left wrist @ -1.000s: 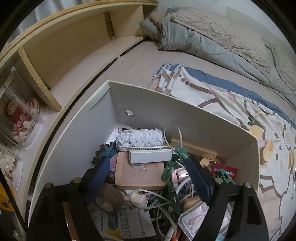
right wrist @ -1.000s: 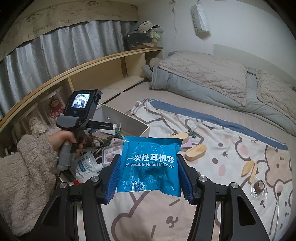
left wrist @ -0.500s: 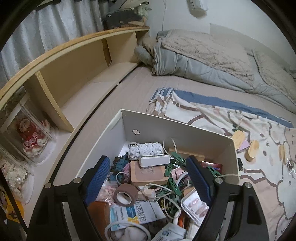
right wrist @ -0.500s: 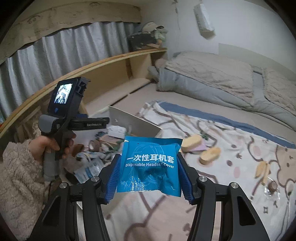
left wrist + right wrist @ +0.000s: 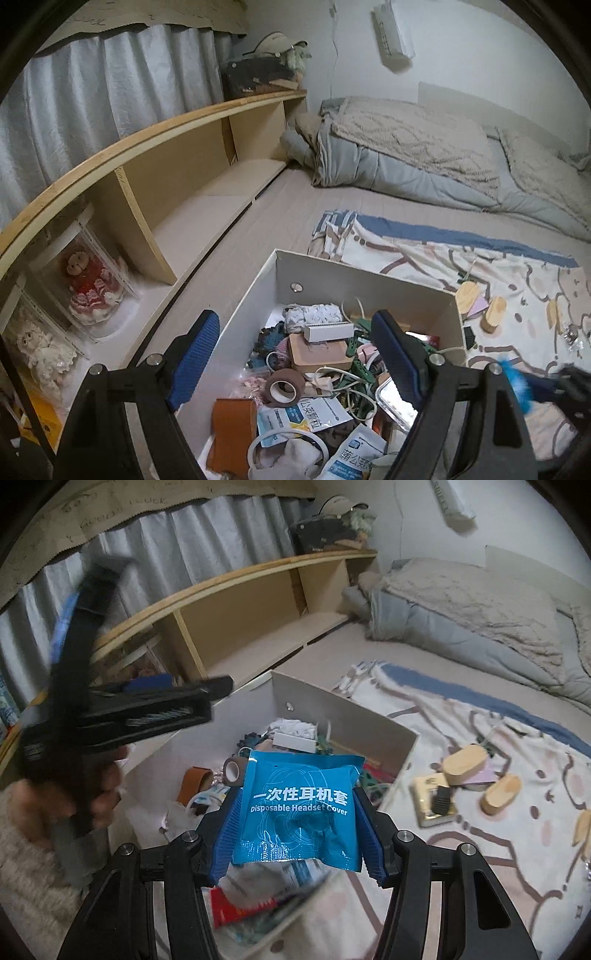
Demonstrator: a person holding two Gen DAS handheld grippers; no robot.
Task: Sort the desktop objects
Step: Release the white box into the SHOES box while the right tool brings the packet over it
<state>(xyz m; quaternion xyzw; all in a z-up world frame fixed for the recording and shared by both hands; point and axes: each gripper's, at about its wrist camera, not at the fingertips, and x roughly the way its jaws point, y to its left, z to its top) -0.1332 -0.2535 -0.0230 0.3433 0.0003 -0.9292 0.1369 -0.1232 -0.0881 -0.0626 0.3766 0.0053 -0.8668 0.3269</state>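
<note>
My right gripper (image 5: 297,823) is shut on a blue packet (image 5: 299,805) printed "Disposable Headset Cover", gripped by its two side edges. It hangs over the near end of a white open box (image 5: 332,709) full of clutter. In the left wrist view my left gripper (image 5: 295,354) stands open with nothing between its blue pads, above the same box (image 5: 369,280). A tape roll (image 5: 284,384), a tan case (image 5: 317,354) and cables lie inside. The blurred blue packet (image 5: 515,384) shows at the right edge. A hand (image 5: 92,794) holds the left gripper (image 5: 207,698), blurred, left of the box.
A long wooden shelf (image 5: 207,162) runs along the left, with dolls in clear cases (image 5: 88,288). A patterned blanket (image 5: 498,775) right of the box carries wooden pieces (image 5: 465,764) and a small gold box (image 5: 432,801). Grey bedding (image 5: 424,162) lies at the back.
My left gripper has risen and drawn back from the box, still open. My right gripper has carried the blue packet leftward and lower, over the box.
</note>
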